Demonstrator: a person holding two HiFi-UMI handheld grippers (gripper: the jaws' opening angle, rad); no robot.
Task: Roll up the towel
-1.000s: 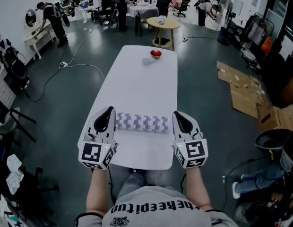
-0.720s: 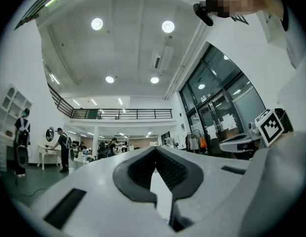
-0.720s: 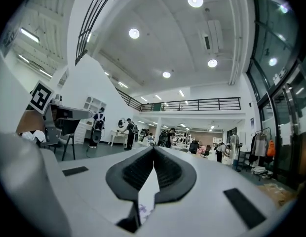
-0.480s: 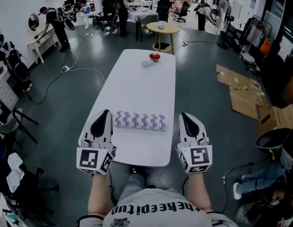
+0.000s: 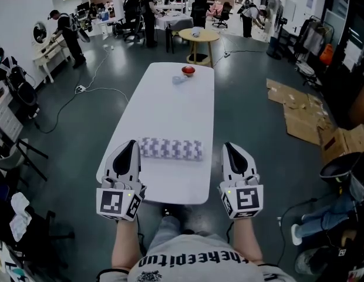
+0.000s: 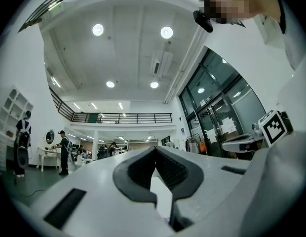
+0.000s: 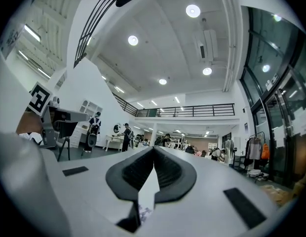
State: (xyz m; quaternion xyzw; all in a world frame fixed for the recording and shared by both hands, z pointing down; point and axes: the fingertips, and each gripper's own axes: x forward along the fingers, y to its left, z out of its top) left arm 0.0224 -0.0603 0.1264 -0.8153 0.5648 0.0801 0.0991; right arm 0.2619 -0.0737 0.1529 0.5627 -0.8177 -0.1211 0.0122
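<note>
Your left claw point(image 5: 131, 145) is clenched with nothing in it; in the left gripper view the dark pads of the left claw point(image 6: 155, 150) meet at the tip. It hovers at the near left edge of the tabletop point(image 5: 170, 107), tips pointing away from you.

Just beyond it and to the right lies the towel point(image 5: 170, 148), already rolled into a neat log. It rests crosswise on the near part of the tabletop, pale with a purple-grey checked pattern. It sits between your two claws, a little past their tips and touching neither.

Your right claw point(image 5: 229, 148) hangs at the near right edge, level with the left one. In the right gripper view the right claw point(image 7: 154, 150) is also clenched tight and empty.

The tabletop is long, white and narrow, running away from you. At its far end stand a red bowl point(image 5: 188, 70) and, just beside it, a small pale object point(image 5: 178, 79) that is too small to identify.

Around it is a large workshop with a dark floor point(image 5: 82, 128). A cable point(image 5: 94, 88) trails on the left, people point(image 5: 148, 10) work at the back near a round table point(image 5: 198, 35), and flattened cardboard point(image 5: 299, 107) lies on the right.
</note>
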